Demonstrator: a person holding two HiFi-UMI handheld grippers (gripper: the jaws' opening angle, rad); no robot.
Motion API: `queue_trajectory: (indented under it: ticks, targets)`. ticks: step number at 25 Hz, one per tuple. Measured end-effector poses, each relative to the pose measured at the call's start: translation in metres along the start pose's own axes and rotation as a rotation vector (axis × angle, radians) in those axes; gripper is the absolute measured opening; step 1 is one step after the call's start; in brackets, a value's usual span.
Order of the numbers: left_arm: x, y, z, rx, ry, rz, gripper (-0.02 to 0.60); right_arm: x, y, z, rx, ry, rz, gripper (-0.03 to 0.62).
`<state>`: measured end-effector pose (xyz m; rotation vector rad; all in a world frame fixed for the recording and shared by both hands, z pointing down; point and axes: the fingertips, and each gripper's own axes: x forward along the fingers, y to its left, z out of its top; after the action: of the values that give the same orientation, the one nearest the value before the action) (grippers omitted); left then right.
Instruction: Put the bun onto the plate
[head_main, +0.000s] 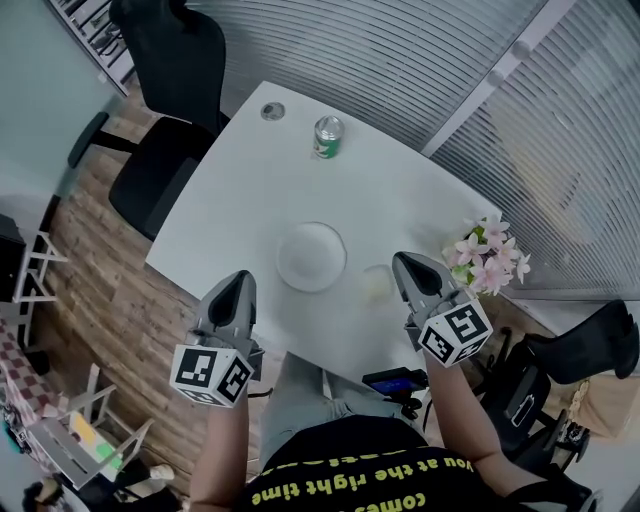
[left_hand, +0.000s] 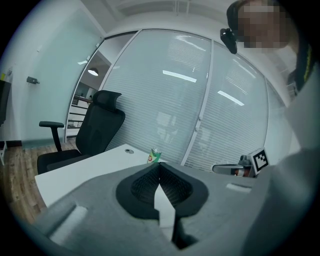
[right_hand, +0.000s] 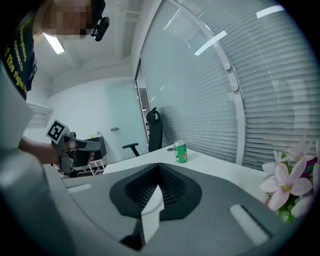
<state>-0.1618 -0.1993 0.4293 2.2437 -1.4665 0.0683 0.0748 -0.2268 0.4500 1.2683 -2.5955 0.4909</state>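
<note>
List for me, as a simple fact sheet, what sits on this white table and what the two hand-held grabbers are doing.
Table: white tabletop, black office chair beside it
Plate: round white plate, empty
Bun: pale round bun, on the table right of the plate, not on it
Can: green drink can, upright, far side
Flowers: pink and white flowers, right edge
Left gripper: jaws together, holding nothing, left of the plate
Right gripper: jaws together, holding nothing, close by the bun
</note>
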Motion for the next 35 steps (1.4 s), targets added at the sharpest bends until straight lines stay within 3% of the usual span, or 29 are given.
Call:
queue_trajectory:
  ticks: [14, 21, 23, 30, 35]
  targets:
    - [-0.002, 0.000, -0.016, -0.017, 0.027, 0.002, 0.001, 0.020, -0.019, -0.079, 0.040, 0.183, -0.027, 0.017]
    - [-0.002, 0.000, -0.019, -0.022, 0.028, 0.008, 0.002, 0.022, -0.021, -0.111, 0.053, 0.278, -0.036, 0.127]
    - [-0.001, -0.001, -0.020, -0.022, 0.030, 0.008, 0.002, 0.023, -0.021, -0.118, 0.061, 0.298, -0.036, 0.132]
    - [-0.002, -0.002, -0.022, -0.024, 0.034, 0.006, 0.002, 0.028, -0.019, -0.137, 0.068, 0.367, -0.053, 0.280]
    - [-0.002, -0.002, -0.024, -0.016, 0.043, 0.011, 0.002, 0.031, -0.022, -0.154, 0.089, 0.426, -0.060, 0.321]
